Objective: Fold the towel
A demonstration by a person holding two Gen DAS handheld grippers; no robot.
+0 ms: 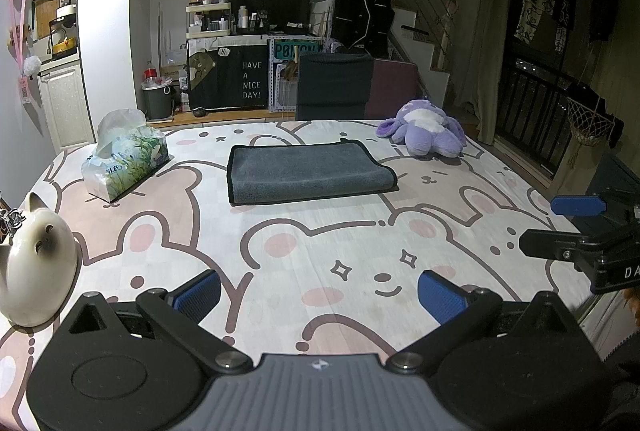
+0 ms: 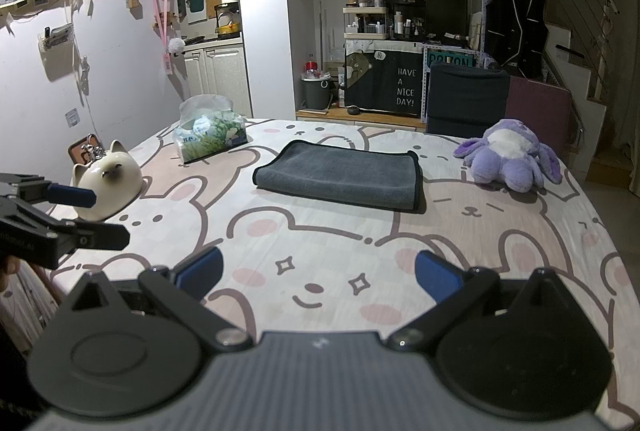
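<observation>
On the left of the table (image 1: 360, 231), which is covered in a cartoon bear-and-rabbit cloth, sits a white ceramic cat (image 1: 38, 267), and just beyond it a tissue pack (image 1: 124, 159) with a sheet poking out. Toward the middle, on the far half of the table, lies the grey towel (image 1: 308, 169), well apart from both grippers; it already rests as a neat flat rectangle with a rolled fold along one long side and its dark-trimmed edges stacked, so at least one fold looks done. Whether a further fold is wanted cannot be told from the pictures; if so, it would be halving the rectangle again. To the right of the towel a purple plush toy (image 1: 424, 131) sprawls near the far corner. The left gripper (image 1: 320, 295) hovers over the near part of the table with its blue pads spread wide, holding and touching nothing. The right gripper (image 2: 318, 279) is likewise wide apart and empty above the near edge, and it shows at the right margin of the left wrist view.
</observation>
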